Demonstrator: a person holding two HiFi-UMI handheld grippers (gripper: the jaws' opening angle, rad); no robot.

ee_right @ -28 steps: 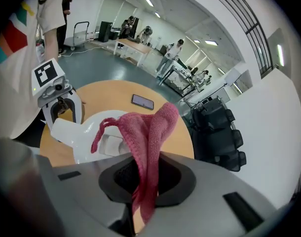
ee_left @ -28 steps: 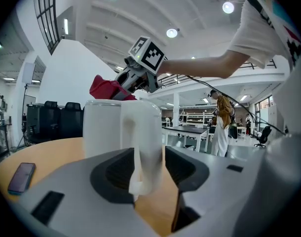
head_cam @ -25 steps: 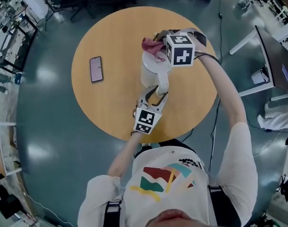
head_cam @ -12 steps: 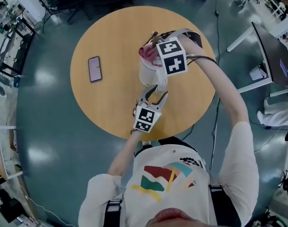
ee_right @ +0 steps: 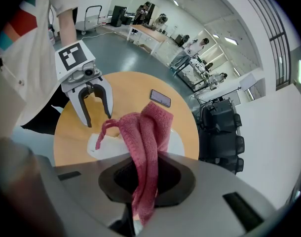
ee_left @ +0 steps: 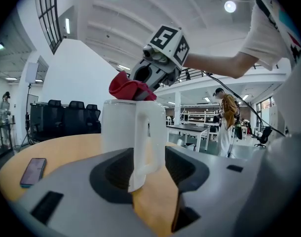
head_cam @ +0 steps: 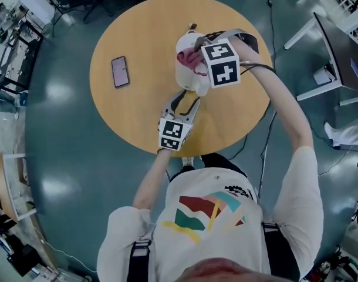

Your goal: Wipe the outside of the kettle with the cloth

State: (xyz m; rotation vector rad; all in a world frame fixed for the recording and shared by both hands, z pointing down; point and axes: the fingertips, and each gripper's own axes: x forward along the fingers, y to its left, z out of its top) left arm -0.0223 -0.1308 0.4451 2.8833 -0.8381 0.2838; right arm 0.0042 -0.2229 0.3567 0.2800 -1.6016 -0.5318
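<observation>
Right tool [ee_right: 143, 179] pinching red cloth [ee_right: 148, 132], cloth resting on top of white kettle [head_cam: 188, 78]. Kettle upright on round desk [head_cam: 144, 28]. Left tool [ee_left: 148, 169] spread, kettle handle [ee_left: 140, 137] between jaws. Phone [head_cam: 120, 71] well apart.

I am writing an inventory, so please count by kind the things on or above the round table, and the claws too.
kettle: 1
cloth: 1
phone: 1
claw: 2 (left claw, right claw)
Total: 5
</observation>
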